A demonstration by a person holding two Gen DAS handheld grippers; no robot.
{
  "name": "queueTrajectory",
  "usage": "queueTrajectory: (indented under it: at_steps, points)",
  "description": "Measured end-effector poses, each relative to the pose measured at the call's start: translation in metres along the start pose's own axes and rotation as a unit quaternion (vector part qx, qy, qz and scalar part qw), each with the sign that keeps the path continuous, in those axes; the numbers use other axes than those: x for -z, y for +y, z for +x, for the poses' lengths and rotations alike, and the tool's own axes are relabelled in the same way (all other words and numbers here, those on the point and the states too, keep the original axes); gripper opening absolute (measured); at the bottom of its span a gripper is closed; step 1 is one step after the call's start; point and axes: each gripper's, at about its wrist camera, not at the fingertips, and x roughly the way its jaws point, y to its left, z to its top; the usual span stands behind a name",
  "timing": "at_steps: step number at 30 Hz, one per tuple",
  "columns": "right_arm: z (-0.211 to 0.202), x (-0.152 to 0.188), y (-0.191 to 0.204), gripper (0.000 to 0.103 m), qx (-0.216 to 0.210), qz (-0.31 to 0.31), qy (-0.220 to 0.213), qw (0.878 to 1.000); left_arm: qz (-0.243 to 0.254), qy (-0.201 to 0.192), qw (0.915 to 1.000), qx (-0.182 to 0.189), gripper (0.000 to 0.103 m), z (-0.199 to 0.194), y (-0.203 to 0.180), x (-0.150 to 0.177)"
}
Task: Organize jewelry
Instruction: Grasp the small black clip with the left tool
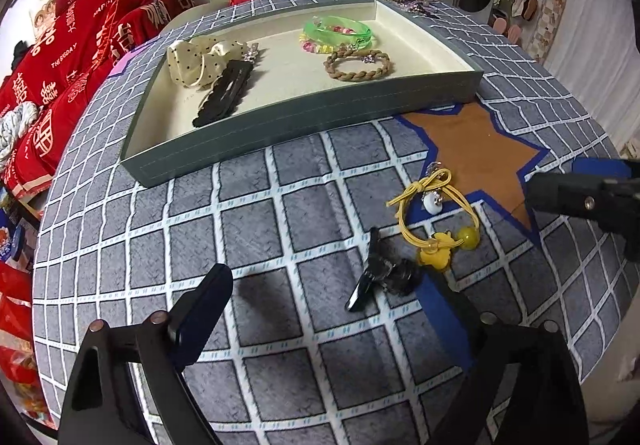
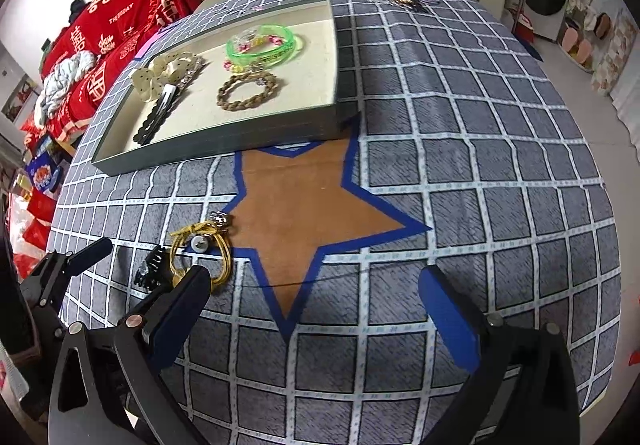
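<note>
Left hand-held gripper [image 1: 332,297] spread wide, black hair clip [image 1: 378,275] between its fingers, untouched

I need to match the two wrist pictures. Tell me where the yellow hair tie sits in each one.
Left wrist view: the yellow hair tie lies right of centre on the checked cloth, at the star's lower-left edge.
Right wrist view: the yellow hair tie lies lower left, partly hidden behind the right gripper's left finger.
Shared landmark: the brown star edged in blue, just below the grey tray.
</note>
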Motion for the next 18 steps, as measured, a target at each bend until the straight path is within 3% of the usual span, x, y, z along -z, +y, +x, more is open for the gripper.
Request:
queueTrajectory:
  at_steps: [5, 8, 9, 10, 18]
  points:
    - [0.002, 0.003, -0.003, 0.103, -0.002, 0.001, 0.005, 1.0, 0.008, -0.004, 0.9998, 0.017, 0.071, -0.002, -0.006, -0.004]
    - [0.004, 0.003, 0.0, 0.103, -0.004, -0.002, 0.006, 1.0, 0.012, -0.007, 0.9996, 0.023, 0.05, -0.005, -0.008, -0.004]
    - [0.005, 0.003, 0.001, 0.103, -0.005, -0.002, 0.007, 1.0, 0.012, -0.008, 0.9995, 0.026, 0.039, -0.005, -0.007, -0.003]
    - [0.006, 0.003, 0.002, 0.103, -0.006, -0.004, 0.007, 1.0, 0.013, -0.008, 0.9995, 0.028, 0.035, -0.006, -0.007, -0.002]
    - [0.012, 0.002, 0.022, 0.102, -0.002, -0.034, 0.004, 0.999, -0.02, -0.015, 0.9996, 0.014, 0.034, -0.01, 0.017, 0.009]
